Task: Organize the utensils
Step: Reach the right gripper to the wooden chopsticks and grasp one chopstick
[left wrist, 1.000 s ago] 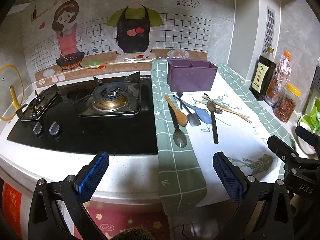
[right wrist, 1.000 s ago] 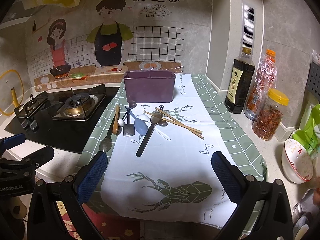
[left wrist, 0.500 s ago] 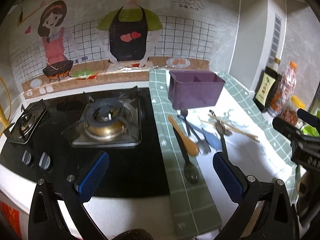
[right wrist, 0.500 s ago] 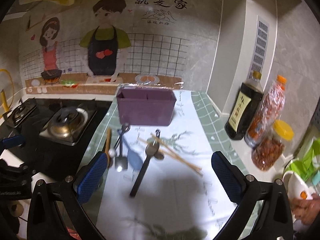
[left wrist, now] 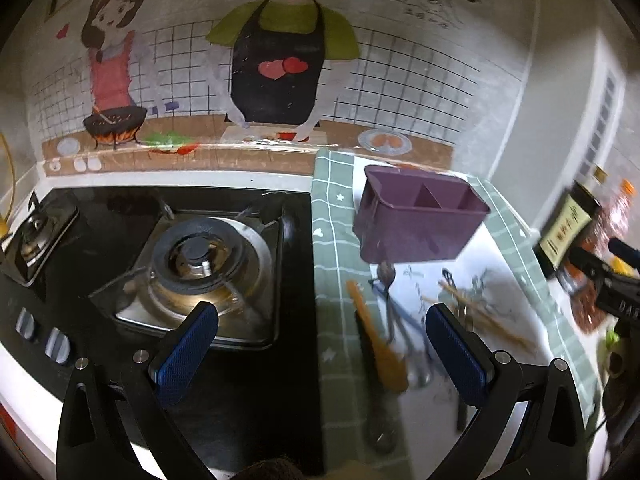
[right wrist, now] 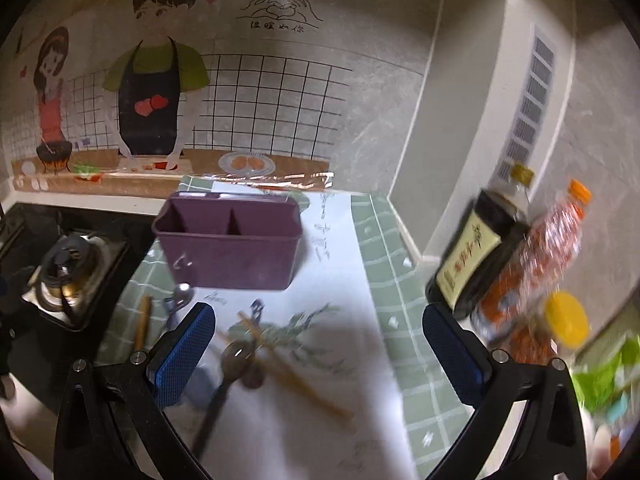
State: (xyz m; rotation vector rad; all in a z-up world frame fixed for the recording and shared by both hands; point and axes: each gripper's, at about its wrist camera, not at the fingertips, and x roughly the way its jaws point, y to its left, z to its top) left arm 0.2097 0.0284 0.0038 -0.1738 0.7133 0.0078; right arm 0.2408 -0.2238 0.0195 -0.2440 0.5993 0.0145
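Note:
A purple divided utensil holder (left wrist: 416, 220) (right wrist: 230, 246) stands empty on the cloth near the wall. In front of it lie several utensils: a wooden spoon (left wrist: 378, 346) (right wrist: 142, 322), metal spoons (right wrist: 230, 364), a blue spoon and wooden chopsticks (right wrist: 288, 372) (left wrist: 480, 316). My left gripper (left wrist: 320, 356) is open and empty, above the stove edge and the cloth's left side. My right gripper (right wrist: 318, 356) is open and empty, above the chopsticks and the dark-handled spoon. The right gripper also shows at the left wrist view's right edge (left wrist: 608, 280).
A gas stove (left wrist: 192, 268) on black glass fills the left of the counter. A soy sauce bottle (right wrist: 476, 252), an orange-capped bottle (right wrist: 540, 252) and a yellow-lidded jar (right wrist: 560, 324) stand at the right wall. A green-and-white cloth (right wrist: 384, 280) covers the counter.
Both grippers have moved forward and down toward the utensils and the holder. Both stay open and empty. Nothing on the counter has moved.

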